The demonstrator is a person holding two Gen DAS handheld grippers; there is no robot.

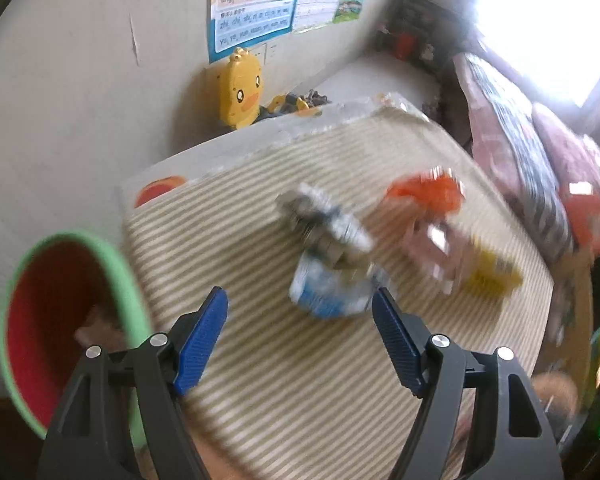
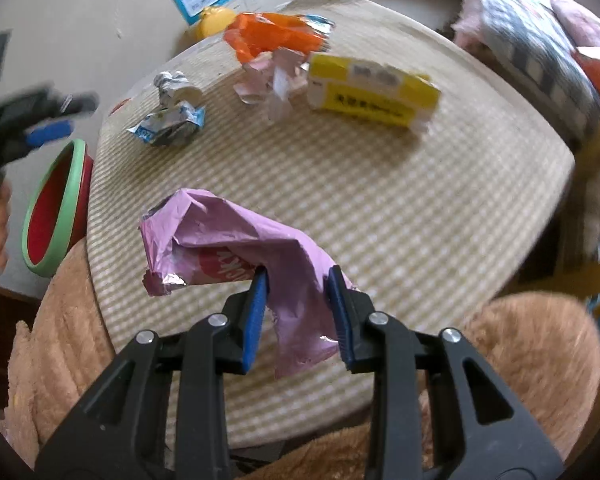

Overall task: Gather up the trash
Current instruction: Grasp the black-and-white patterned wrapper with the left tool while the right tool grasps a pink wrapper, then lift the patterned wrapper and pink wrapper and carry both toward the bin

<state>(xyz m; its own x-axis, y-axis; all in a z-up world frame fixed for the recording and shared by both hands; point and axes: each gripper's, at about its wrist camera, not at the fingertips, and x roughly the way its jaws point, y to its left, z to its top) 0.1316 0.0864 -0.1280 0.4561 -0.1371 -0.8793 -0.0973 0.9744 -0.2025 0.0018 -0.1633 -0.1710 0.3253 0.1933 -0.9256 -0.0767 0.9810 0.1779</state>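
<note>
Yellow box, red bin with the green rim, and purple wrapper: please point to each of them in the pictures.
yellow box (image 2: 374, 94), right wrist view, on its printed front face.
red bin (image 2: 56, 204), right wrist view, on its red inner wall.
purple wrapper (image 2: 236, 240), right wrist view, on its crumpled upper part.

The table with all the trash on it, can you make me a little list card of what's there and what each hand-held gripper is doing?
surface: checked tablecloth
bin: red bin with green rim, beside the table's left edge
right hand-held gripper: shut on purple wrapper
left hand-held gripper: open, empty, facing blue-and-silver wrapper
still on table: orange wrapper, pink crumpled paper, yellow box
</note>
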